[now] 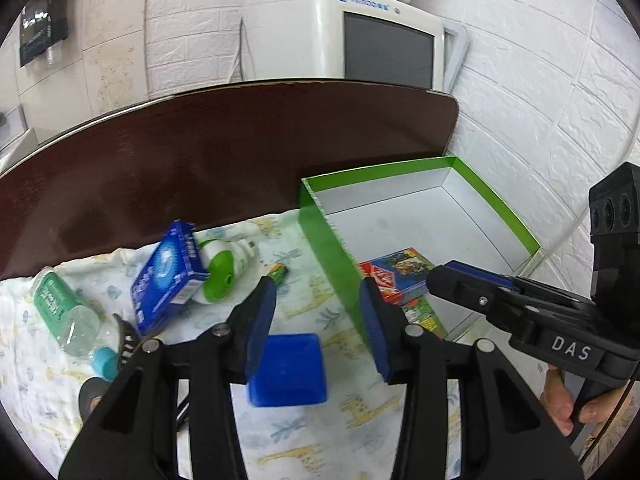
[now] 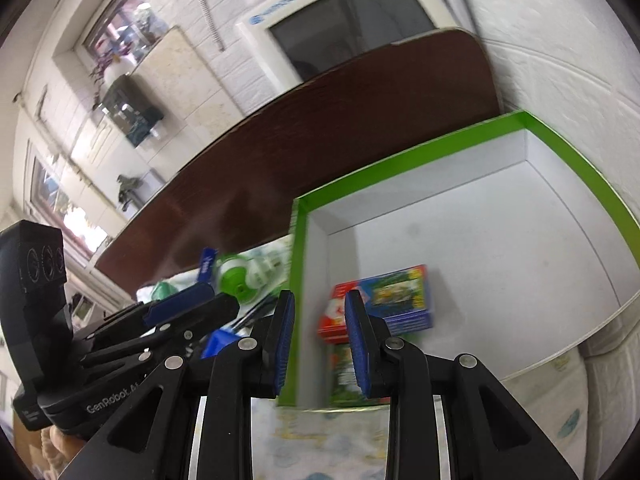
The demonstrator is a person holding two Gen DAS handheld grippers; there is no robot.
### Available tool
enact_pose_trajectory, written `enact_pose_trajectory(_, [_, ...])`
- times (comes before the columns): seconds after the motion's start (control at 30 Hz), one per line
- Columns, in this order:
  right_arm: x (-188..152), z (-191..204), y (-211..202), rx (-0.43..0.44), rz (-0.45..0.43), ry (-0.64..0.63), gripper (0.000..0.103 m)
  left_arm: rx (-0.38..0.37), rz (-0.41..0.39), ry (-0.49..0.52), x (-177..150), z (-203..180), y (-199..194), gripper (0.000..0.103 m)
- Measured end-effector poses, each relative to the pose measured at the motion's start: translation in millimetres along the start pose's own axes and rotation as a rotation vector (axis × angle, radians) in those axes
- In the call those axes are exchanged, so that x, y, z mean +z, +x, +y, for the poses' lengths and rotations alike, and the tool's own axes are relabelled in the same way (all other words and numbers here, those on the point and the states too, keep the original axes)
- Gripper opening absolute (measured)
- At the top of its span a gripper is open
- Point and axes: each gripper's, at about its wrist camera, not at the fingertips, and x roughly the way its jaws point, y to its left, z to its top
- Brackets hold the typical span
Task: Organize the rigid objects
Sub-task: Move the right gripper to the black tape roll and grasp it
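Two claws gape, empty: left claw (image 1: 318,300) | right claw (image 2: 318,318) | glossy blue cube (image 1: 287,370) | green-rimmed cardboard box (image 1: 324,248)

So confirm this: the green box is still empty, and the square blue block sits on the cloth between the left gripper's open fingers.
Not quite. The green box is not empty: the left wrist view shows a red and blue packet lying in it. The rest stands: the blue block sits on the cloth by the open left gripper.

left tool (image 1: 318,300) open, right tool (image 2: 320,316) open
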Motion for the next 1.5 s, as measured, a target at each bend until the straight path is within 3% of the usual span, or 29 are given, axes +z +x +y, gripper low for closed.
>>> enact_pose_trajectory(0.33, [-39.7, 100.7, 42.2, 0.095, 0.130, -0.156, 0.029, 0.163, -0.032, -0.194, -51.1, 113.8, -53.1, 0.047])
enact_pose_trajectory(0.6, [-80.5, 159.5, 93.0, 0.125, 0.287, -0.207, 0.029, 0.237, 0.027, -0.291, -99.6, 181.7, -54.6, 0.046])
enact_pose_trajectory(0.87, [-119.6, 199.2, 140.0, 0.132, 0.424, -0.170, 0.029, 0.123, 0.123, -0.300, -117.8, 205.3, -23.0, 0.045])
enact_pose_trajectory(0.93, [-122.2, 194.2, 149.1, 0.102, 0.436, -0.144, 0.029, 0.118, 0.161, -0.282, -118.8, 205.5, -11.2, 0.045])
enact_pose_trajectory(1.03, [-124.5, 187.9, 155.5, 0.079, 0.432, -0.108, 0.029, 0.144, 0.154, -0.224, -117.2, 202.4, -7.3, 0.044])
enact_pose_trajectory(1.07, [-123.8, 186.8, 155.3, 0.074, 0.429, -0.103, 0.029, 0.149, 0.159, -0.226, -116.5, 202.7, -7.2, 0.039])
enact_pose_trajectory(1.1, [-123.3, 185.8, 154.1, 0.065, 0.422, -0.102, 0.029, 0.140, 0.163, -0.230, -117.1, 203.6, -8.7, 0.028])
enact_pose_trajectory(1.27, [-117.0, 174.5, 146.0, 0.057, 0.413, -0.079, 0.029, 0.090, 0.172, -0.239, -135.2, 201.4, -28.4, 0.028])
enact_pose_trajectory(1.5, [-128.8, 164.9, 130.0, 0.134, 0.439, -0.053, 0.029, 0.030, 0.187, -0.321, -176.2, 199.9, -66.8, 0.031])
